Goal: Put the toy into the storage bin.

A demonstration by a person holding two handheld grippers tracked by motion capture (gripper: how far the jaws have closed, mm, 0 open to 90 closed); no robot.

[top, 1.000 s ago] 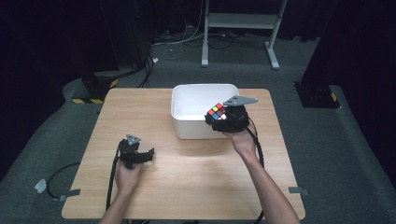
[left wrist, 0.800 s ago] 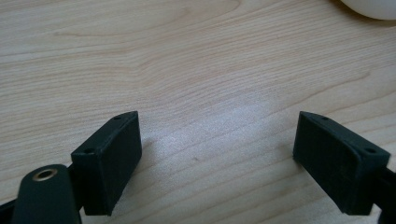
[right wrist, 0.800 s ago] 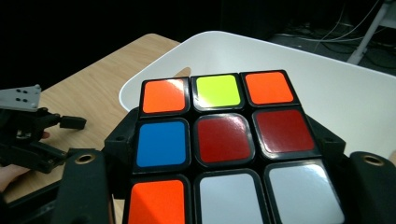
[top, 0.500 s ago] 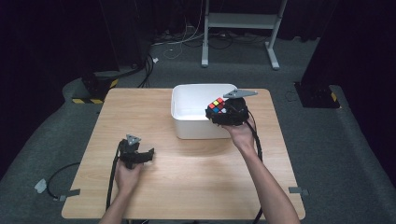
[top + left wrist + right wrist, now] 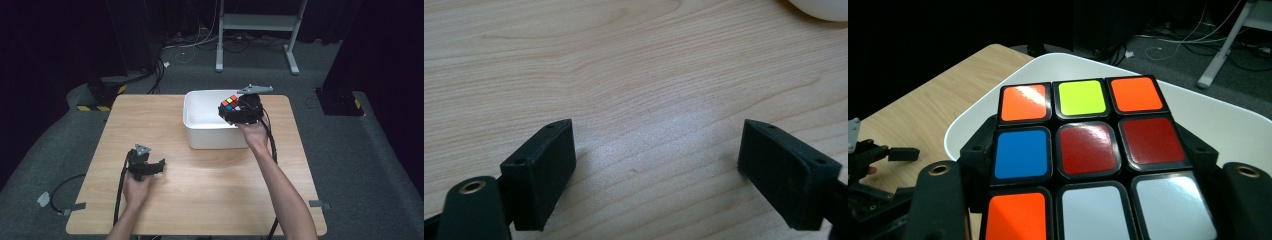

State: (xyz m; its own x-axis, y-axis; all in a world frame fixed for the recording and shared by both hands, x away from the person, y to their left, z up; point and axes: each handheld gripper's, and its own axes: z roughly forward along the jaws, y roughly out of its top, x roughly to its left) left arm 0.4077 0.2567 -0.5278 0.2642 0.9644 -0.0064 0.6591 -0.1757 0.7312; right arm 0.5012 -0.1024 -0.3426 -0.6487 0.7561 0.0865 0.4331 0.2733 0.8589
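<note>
1. At the left: the left gripper [image 5: 150,167] resting low on the light wooden table [image 5: 200,200], in the person's left hand [image 5: 136,187]. Jaws spread wide in the left gripper view, with only bare wood grain between them. No shift against the pictures of a moment ago; idle, well apart from the tub.

2. In the middle: the white rectangular plastic tub [image 5: 212,135] standing on the far half of the table, open on top. Inside it, as far as visible, nothing yet. Same place as before.

3. At the right: the right gripper [image 5: 240,111] pinching the multicoloured puzzle cube with black edges [image 5: 230,103]. In the right gripper view, the cube [image 5: 1083,150] held firmly between both jaws, its top face showing orange, yellow-green, blue, dark red and white squares, with the white tub rim [image 5: 1013,82] beyond it.

4. The change: compared with a second ago, cube and gripper carried a little farther over the tub, now above its right near part and not at its edge.

5. Meaning, as a judgement: transport nearly complete; lowering into the tub and opening of the jaws probably the next need. Cube not yet released, high above the tub floor, so a drop from here possibly noisy or bouncing.
</note>
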